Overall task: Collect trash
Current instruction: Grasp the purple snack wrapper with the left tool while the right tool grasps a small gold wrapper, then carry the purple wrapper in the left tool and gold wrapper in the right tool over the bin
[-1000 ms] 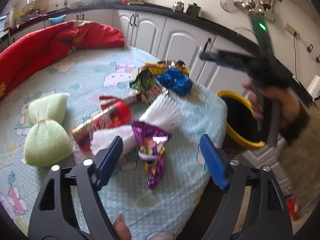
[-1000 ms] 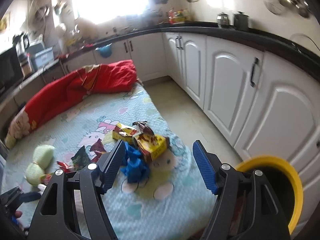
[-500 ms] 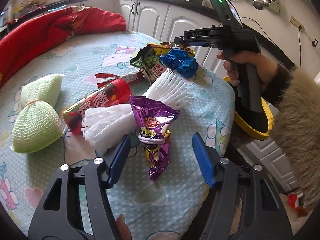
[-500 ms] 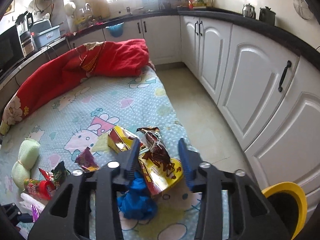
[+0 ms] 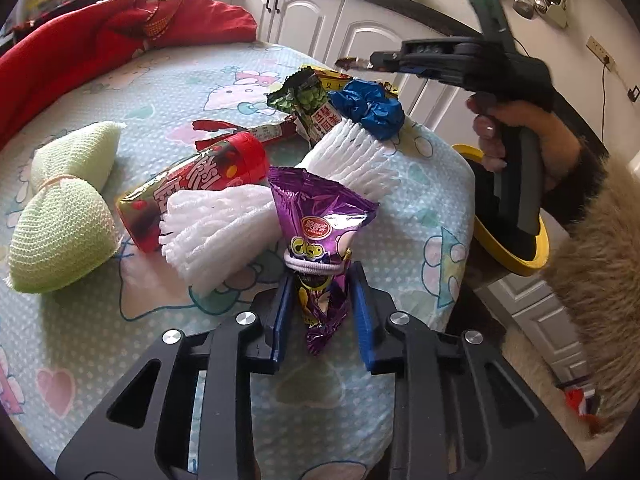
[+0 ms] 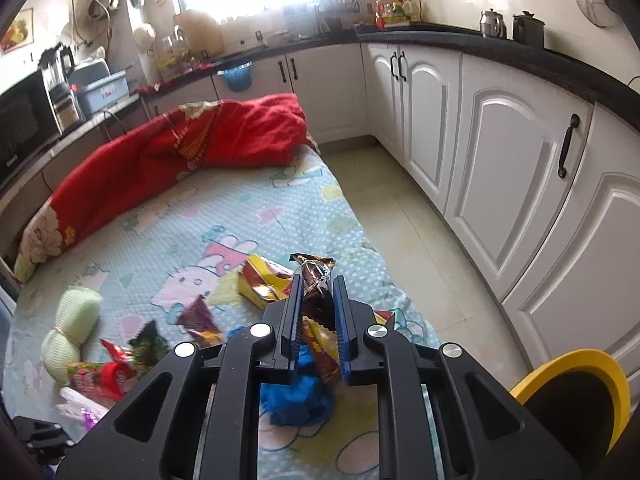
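Observation:
Snack trash lies on a bed with a cartoon-print sheet [image 5: 168, 92]. My left gripper [image 5: 320, 312] is shut on the lower end of a purple snack bag [image 5: 320, 216] tied with a white band. My right gripper [image 6: 316, 304] is shut on a brown wrapper [image 6: 314, 280] and holds it above the sheet; it also shows in the left wrist view [image 5: 360, 63]. A crumpled blue wrapper [image 5: 370, 108], a green pea packet [image 5: 306, 98], a red snack tube [image 5: 200, 188] and white foam netting [image 5: 216, 224] lie close by.
A yellow-rimmed black bin [image 6: 576, 400] stands on the floor right of the bed, also seen in the left wrist view [image 5: 512, 256]. A green net pouch [image 5: 64, 208] and a red quilt [image 5: 100, 40] lie on the bed. White cabinets [image 6: 500, 160] line the far side.
Both grippers were open and have closed: the left onto the purple bag, the right onto the brown wrapper, which is now lifted off the sheet.

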Motion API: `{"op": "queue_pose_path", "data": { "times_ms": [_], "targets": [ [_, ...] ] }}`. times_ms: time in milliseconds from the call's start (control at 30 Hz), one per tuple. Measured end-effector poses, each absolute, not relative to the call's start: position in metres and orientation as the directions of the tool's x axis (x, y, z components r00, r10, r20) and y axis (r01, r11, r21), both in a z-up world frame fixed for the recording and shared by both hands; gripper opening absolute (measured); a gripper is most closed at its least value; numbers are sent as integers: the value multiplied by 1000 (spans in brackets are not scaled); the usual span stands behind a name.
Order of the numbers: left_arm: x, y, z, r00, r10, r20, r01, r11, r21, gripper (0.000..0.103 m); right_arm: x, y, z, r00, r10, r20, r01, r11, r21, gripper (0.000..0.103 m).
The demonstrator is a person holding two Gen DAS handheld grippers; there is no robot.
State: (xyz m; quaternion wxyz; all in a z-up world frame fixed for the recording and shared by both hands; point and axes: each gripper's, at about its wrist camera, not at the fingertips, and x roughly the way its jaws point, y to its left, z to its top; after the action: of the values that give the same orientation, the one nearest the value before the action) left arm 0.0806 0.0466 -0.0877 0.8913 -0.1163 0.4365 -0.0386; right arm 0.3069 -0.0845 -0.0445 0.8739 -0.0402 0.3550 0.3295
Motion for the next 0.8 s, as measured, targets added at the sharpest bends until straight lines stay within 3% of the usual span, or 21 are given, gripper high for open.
{"op": "queue_pose_path", "data": {
  "times_ms": [800],
  "targets": [
    [82, 13, -39, 701, -205, -683, 63, 972, -227, 19, 224, -147, -15, 552, 611, -567, -616, 757, 216, 14]
  ]
}}
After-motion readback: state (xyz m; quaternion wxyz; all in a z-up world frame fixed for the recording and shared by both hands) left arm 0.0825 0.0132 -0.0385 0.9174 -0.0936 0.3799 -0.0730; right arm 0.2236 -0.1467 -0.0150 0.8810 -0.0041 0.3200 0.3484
